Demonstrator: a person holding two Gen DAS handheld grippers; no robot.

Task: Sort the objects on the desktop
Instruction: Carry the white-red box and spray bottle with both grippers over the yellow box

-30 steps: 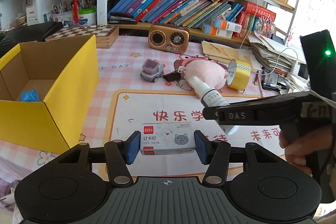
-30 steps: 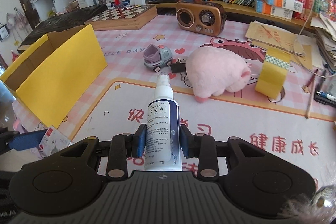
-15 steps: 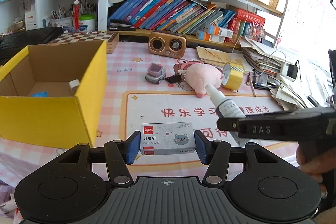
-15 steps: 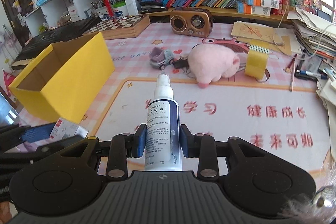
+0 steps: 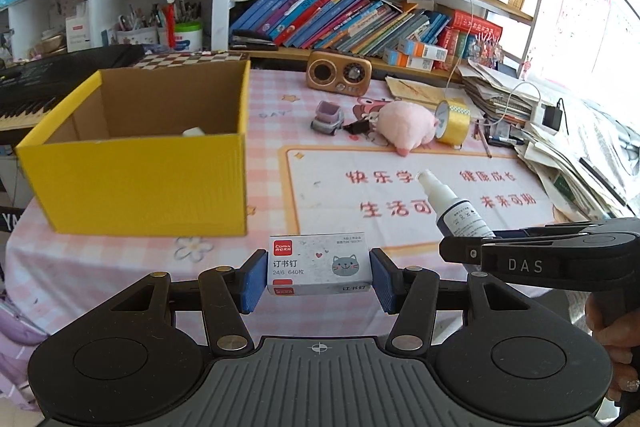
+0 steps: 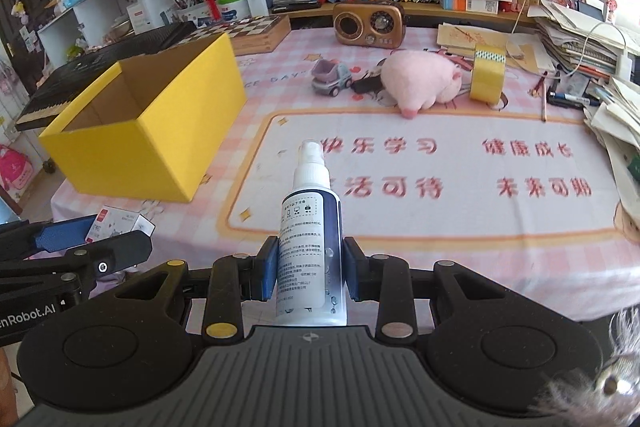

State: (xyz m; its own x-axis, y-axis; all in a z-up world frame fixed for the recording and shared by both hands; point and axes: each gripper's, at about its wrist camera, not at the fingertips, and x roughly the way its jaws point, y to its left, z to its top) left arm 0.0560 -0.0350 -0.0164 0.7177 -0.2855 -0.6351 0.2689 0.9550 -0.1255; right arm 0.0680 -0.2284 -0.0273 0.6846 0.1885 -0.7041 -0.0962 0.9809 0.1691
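Note:
My left gripper is shut on a white staple box with a cat picture, held above the table's near edge. My right gripper is shut on a white and blue spray bottle, nozzle pointing away. The bottle also shows in the left wrist view, to the right of the staple box. The yellow cardboard box stands open at the left, with a small white object inside; it also shows in the right wrist view. The staple box shows at the lower left of the right wrist view.
A pink plush toy, a purple toy truck, a yellow tape roll and a brown radio lie at the back. Paper stacks fill the right side. A keyboard and chessboard sit behind the box.
Both grippers have pulled back and up from the table with their objects still held. The yellow box now shows more fully, with its inside in view.

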